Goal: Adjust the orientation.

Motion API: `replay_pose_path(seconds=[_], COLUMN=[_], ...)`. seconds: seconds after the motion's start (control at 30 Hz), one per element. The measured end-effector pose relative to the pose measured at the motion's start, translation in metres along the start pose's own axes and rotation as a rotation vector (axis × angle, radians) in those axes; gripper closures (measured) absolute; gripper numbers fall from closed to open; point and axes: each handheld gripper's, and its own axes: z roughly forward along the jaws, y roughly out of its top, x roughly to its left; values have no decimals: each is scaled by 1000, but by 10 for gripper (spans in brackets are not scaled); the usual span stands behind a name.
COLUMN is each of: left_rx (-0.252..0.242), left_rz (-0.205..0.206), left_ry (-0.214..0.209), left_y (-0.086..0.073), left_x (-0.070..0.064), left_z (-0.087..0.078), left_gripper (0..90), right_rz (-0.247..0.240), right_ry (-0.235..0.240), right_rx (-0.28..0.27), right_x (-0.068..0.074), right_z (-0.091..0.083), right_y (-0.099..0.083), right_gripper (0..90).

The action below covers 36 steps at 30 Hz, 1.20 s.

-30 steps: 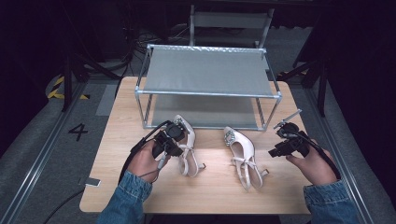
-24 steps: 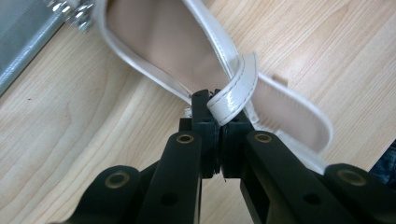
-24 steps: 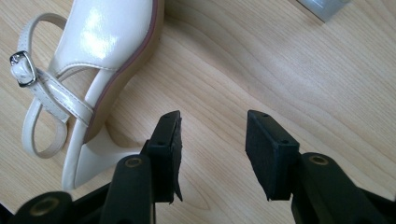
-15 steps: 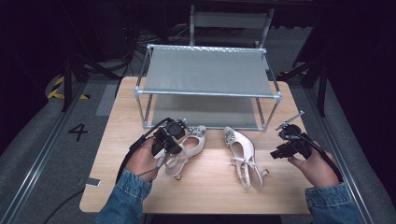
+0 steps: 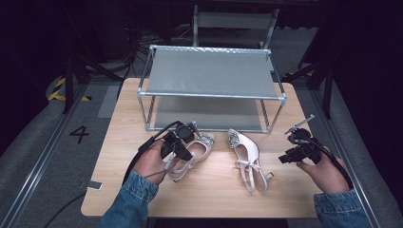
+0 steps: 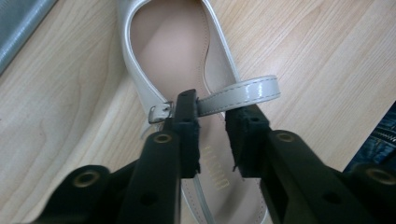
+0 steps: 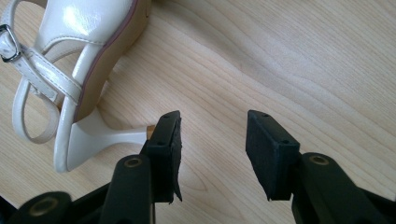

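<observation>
On the insole [image 6: 211, 184], gold lettering, unreadable

Table [image 5: 119, 190] carries a two-tier rack [image 5: 211, 76] at the far half, centred. In front of the rack, two shoes lie on the tabletop, well apart from each other. Left shoe [image 5: 197, 149] lies at an angle, toe pointing toward the rack's near edge, heel toward the person. Right shoe [image 5: 247, 154] lies on its side, toe toward the rack, heel and straps nearer the table's front edge. Left gripper [image 5: 178, 142] sits over the left shoe's heel end, jaws either side of its strap [image 6: 238, 95]. Right gripper [image 5: 292, 154] sits right of the right shoe, apart from it, jaws over bare tabletop just beside the heel [image 7: 116, 137].
</observation>
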Motion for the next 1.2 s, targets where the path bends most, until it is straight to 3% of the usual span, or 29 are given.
replay_pose_path(seconds=[0.2,0.37,0.47,0.57,0.73,0.87,0.97,1.2], left_rx=[-33,-76,-110,-126,-118,-116,-86,-39], left_rz=[-50,-85,-114,-118,-129,-140,-148,-128], left_ry=[-8,-10,-56,-68,-87,-61,-46,-23], left_y=[-3,-5,-3,-1,5,10,14,22], left_x=[3,5,4,2,-4,-8,-10,-11], left_z=[-5,-9,-9,-7,4,14,24,43], left_gripper=[559,515,494,488,467,465,469,504], right_rz=[-1,4,0,-1,0,6,10,17], right_ry=[0,3,0,1,-3,-1,-3,-4], right_rx=[-3,6,4,6,6,10,7,15], right_x=[-1,-1,-1,-1,-1,-1,-1,-2], right_z=[-1,0,1,1,2,1,2,2], right_y=[0,0,0,0,-2,-4,-5,-8], right_gripper=[557,556,555,554,553,553,553,552])
